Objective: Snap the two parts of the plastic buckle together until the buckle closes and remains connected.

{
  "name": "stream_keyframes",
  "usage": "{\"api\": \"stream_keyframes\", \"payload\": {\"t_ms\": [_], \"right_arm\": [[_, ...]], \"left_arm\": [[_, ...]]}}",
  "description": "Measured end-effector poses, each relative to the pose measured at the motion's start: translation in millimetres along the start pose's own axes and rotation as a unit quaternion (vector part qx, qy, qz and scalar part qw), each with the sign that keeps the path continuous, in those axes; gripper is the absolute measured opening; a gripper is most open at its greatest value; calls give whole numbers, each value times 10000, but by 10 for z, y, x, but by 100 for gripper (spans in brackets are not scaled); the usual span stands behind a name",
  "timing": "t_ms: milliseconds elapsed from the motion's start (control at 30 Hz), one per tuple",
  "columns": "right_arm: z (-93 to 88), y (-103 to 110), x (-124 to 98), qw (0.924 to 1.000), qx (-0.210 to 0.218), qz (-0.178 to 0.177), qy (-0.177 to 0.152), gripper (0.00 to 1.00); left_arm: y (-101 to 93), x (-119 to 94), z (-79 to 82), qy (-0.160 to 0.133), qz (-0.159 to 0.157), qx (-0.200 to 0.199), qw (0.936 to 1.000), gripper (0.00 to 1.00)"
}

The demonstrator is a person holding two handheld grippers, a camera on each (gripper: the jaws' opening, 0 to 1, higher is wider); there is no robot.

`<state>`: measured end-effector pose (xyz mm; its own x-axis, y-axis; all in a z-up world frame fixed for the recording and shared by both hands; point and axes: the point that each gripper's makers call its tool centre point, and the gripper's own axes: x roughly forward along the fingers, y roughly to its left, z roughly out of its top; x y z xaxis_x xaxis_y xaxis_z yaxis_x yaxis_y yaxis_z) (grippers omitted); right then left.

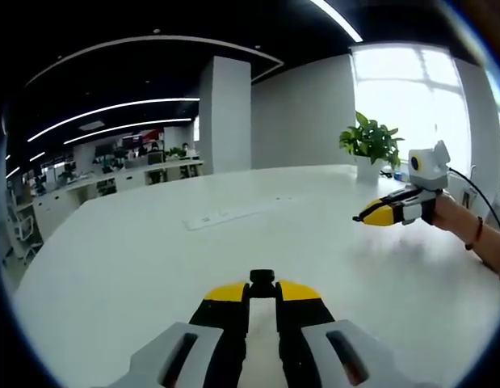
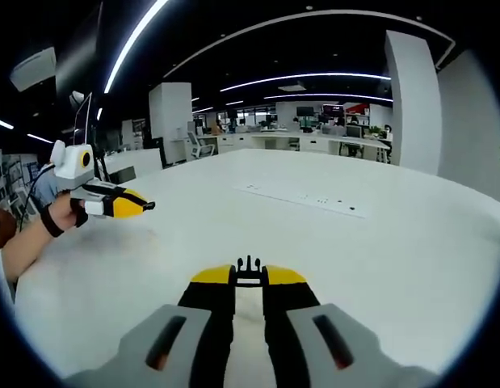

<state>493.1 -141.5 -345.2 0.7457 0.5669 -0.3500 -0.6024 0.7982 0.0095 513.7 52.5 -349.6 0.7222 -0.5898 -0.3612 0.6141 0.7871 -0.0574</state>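
In the left gripper view the left claw (image 1: 262, 293) is closed on a small black buckle part (image 1: 262, 280), which pokes out between the yellow tips above the white bench (image 1: 136, 259). In the right gripper view the right claw (image 2: 248, 276) is likewise clamped on the other black buckle part (image 2: 248, 265), its prongs standing up just past the jaw tips (the prong count is too small to make out). The two halves are well apart: each claw appears in the other's view, held out over the bench on a person's hand, the right one near a potted plant (image 1: 371, 141) by the bright window, the left one toward the bench's edge. The bench surface between them is bare except for a flush white power strip (image 2: 302, 198) set into it farther back, leaving wide open room across the middle. Beyond the rounded far edge stand a white pillar (image 1: 225, 113) and rows of office desks.
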Motion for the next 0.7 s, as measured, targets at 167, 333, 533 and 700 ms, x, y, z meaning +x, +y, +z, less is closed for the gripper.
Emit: {"api": "stream_keyframes", "payload": {"t_ms": [167, 333, 533, 700], "right_arm": [[23, -23, 6, 10000, -13, 65, -3, 12], [50, -1, 0, 9999, -33, 142, -19, 12], [30, 40, 6, 9996, -90, 251, 8, 12], [42, 59, 13, 9994, -118, 334, 17, 12]], "left_arm": [[-14, 7, 2, 0, -48, 12, 10000, 11], [-65, -2, 10, -10, -118, 73, 9999, 11], [-127, -5, -15, 62, -195, 189, 9996, 11], [-149, -10, -8, 75, -246, 212, 9994, 11]]}}
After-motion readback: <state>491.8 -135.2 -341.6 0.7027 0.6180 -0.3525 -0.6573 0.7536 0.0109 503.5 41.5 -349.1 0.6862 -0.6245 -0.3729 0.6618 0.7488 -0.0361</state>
